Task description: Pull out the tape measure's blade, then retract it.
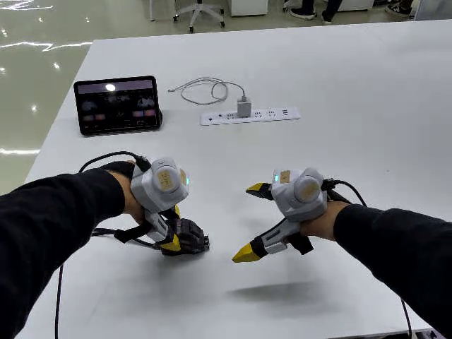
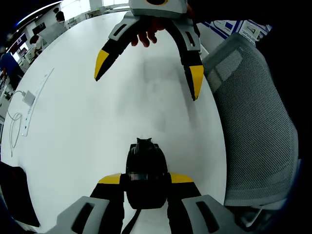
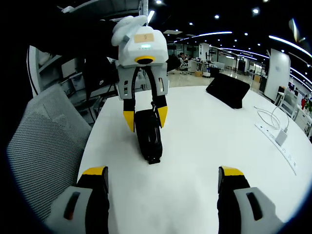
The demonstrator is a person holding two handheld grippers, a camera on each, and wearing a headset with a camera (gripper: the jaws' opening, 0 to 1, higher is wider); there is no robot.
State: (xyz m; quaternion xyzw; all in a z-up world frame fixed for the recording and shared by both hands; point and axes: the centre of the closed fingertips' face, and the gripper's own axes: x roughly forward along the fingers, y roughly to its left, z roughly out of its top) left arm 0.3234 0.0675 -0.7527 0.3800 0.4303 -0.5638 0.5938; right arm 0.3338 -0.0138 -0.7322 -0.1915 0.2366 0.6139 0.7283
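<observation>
While the left gripper (image 3: 145, 118) clamps the rigid black tape measure (image 3: 147, 134) on the table (image 1: 353, 85), the right gripper (image 1: 251, 222), spread wide opposite and well apart, should probably pinch the thin, springy blade's end hook (image 3: 154, 159) just ahead of the left jaws.

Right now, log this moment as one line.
left gripper: shut on tape measure | tape measure: on table | right gripper: open, facing it, apart | blade: not pulled out

I see an open-plan office. Ceiling light strips (image 3: 214, 34) and distant desks (image 3: 200, 66) sit upper right, with a mesh chair (image 3: 44, 141) at left.
</observation>
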